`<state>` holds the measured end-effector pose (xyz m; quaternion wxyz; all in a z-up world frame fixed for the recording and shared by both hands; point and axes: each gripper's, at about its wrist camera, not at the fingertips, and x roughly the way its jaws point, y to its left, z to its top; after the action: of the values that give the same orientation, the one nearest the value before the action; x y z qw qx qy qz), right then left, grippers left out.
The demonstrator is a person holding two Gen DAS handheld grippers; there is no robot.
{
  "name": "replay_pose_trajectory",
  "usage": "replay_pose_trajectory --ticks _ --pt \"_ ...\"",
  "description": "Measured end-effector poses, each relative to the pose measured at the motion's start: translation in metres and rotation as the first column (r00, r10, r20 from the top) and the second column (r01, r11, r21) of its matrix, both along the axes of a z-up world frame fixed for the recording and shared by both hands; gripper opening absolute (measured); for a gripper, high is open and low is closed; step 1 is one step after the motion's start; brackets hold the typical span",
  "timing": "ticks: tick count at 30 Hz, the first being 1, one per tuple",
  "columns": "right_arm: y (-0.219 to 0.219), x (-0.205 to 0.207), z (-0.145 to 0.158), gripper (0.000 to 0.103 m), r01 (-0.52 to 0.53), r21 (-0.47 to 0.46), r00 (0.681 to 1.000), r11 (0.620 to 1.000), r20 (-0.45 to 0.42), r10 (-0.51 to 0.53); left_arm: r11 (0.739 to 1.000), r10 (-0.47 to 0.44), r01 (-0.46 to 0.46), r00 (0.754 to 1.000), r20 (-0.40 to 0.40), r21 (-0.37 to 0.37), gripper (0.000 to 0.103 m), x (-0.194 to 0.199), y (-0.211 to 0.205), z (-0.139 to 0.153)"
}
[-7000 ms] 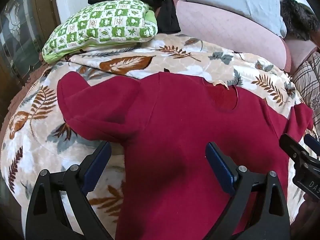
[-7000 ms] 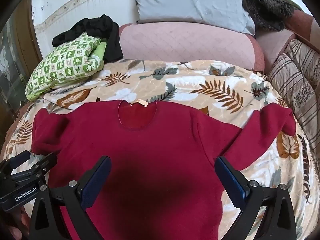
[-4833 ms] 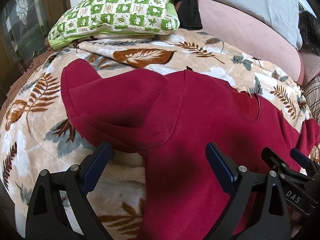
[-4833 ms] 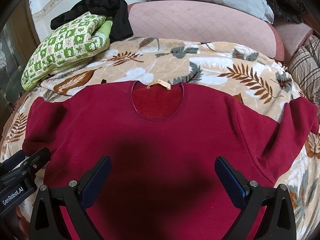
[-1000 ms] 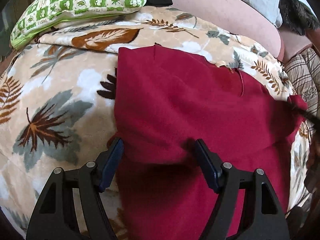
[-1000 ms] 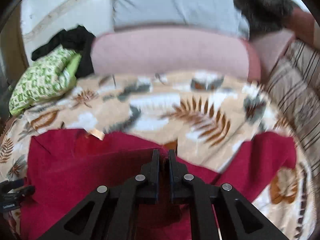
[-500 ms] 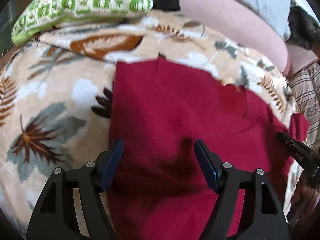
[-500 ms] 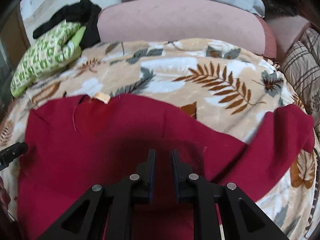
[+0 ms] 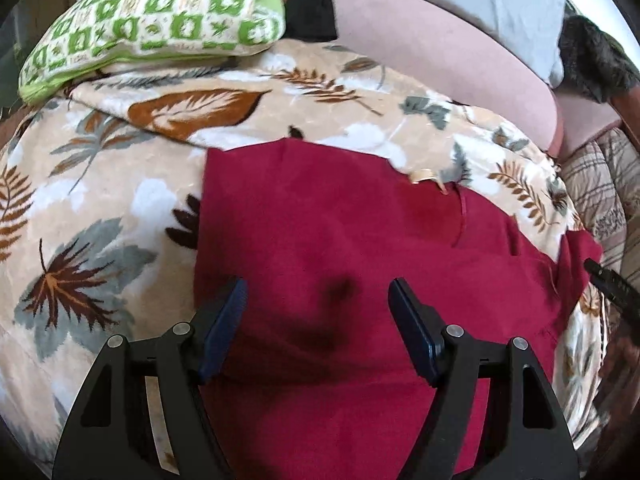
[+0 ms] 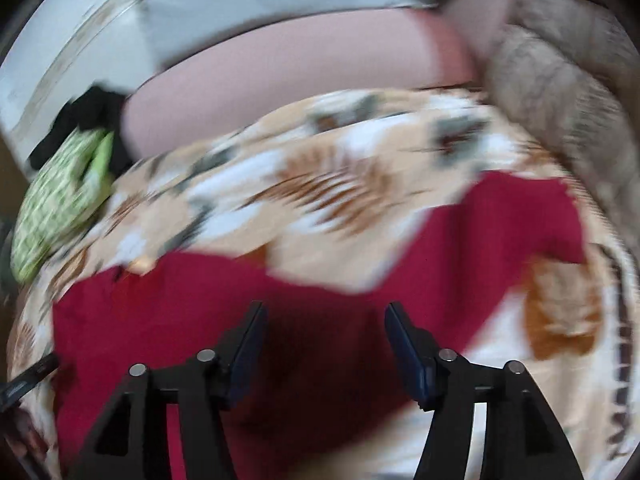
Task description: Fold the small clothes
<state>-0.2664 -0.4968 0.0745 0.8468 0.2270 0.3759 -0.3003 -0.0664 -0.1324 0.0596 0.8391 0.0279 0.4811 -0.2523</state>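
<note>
Leaf-print blanket [image 9: 100, 208] covers the bed, red sweater [image 9: 340, 240] spread on it.

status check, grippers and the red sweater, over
Left gripper open above red sweater, nothing held. Right gripper jaws just been opening, nothing between them. One side folded in, other sleeve out flat. Nothing in the way.

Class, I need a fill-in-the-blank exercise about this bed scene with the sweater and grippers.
1. The sweater is dark ____.
2. It lies on a blanket printed with ____.
3. The checked pillow is white and ____.
4. The left gripper has its jaws ____.

Missing words: red; leaves; green; open
</note>
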Motion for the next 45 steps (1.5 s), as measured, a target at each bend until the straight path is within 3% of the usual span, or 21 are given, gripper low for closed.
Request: replay_pose_trajectory --ticks 7,13,15,17,21,23,25,27,30,33,36,38,40,45 --pt "-0.087 -0.055 0.011 0.059 0.268 0.092 0.958 0.959 0.081 -0.276 0.998 -0.049 0.049 0.999 -0.004 0.026 0.073 -0.007 -0.021 -0.002" --pt "-0.14 -0.049 -0.001 0.059 0.281 0.242 0.937 0.929 0.14 -0.32 0.995 -0.074 0.076 0.997 -0.034 0.062 0.073 -0.006 -0.03 -0.015" --pt "-0.145 -0.045 -0.002 0.046 0.265 0.224 0.937 0.938 0.168 -0.305 0.995 -0.069 0.072 0.997 -0.039 0.07 0.073 -0.004 -0.03 -0.018" --pt "-0.147 -0.041 0.0 0.014 0.256 0.185 0.945 0.949 0.158 -0.286 0.997 -0.057 0.06 0.997 -0.052 0.057 0.073 -0.001 -0.024 -0.018" --pt "-0.119 -0.029 0.034 0.008 0.112 0.105 0.963 0.988 0.235 -0.134 1.0 -0.013 0.014 0.999 -0.052 0.01 0.073 0.006 -0.009 -0.007" --pt "-0.084 -0.015 0.06 0.008 -0.012 0.038 0.966 0.999 0.257 0.002 1.0 0.016 -0.017 0.999 -0.047 -0.016 0.073 0.012 0.0 0.001" --pt "-0.037 0.005 0.084 0.008 -0.166 -0.042 0.948 0.985 0.268 0.171 0.998 0.041 -0.042 0.998 -0.043 -0.044 0.073 0.016 0.008 0.008" --pt "0.019 0.029 0.095 0.008 -0.33 -0.088 0.908 0.94 0.242 0.342 0.996 0.061 -0.063 0.997 -0.037 -0.066 0.073 0.018 0.015 0.014" --pt "0.101 0.061 0.081 0.008 -0.54 -0.093 0.815 0.837 0.193 0.547 0.991 0.09 -0.093 0.995 -0.035 -0.096 0.073 0.02 0.026 0.02" --pt "0.168 0.089 0.032 0.008 -0.67 -0.045 0.735 0.741 0.101 0.67 0.988 0.103 -0.108 0.993 -0.054 -0.106 0.073 0.021 0.033 0.018" --pt "0.198 0.109 -0.029 0.012 -0.709 0.105 0.696 0.697 -0.053 0.716 0.989 0.09 -0.1 0.992 -0.087 -0.112 0.073 0.02 0.036 0.014" --pt "0.2 0.097 -0.039 0.03 -0.702 0.12 0.705 0.702 -0.022 0.709 0.989 0.07 -0.081 0.994 -0.088 -0.12 0.073 0.017 0.036 0.013" --pt "0.19 0.082 -0.034 0.038 -0.684 0.132 0.725 0.717 0.023 0.688 0.99 0.049 -0.059 0.995 -0.082 -0.124 0.073 0.015 0.032 0.012" --pt "0.157 0.052 -0.02 0.043 -0.611 0.119 0.79 0.783 0.036 0.611 0.98 -0.013 -0.011 0.993 -0.121 -0.198 0.073 0.008 0.015 0.011"
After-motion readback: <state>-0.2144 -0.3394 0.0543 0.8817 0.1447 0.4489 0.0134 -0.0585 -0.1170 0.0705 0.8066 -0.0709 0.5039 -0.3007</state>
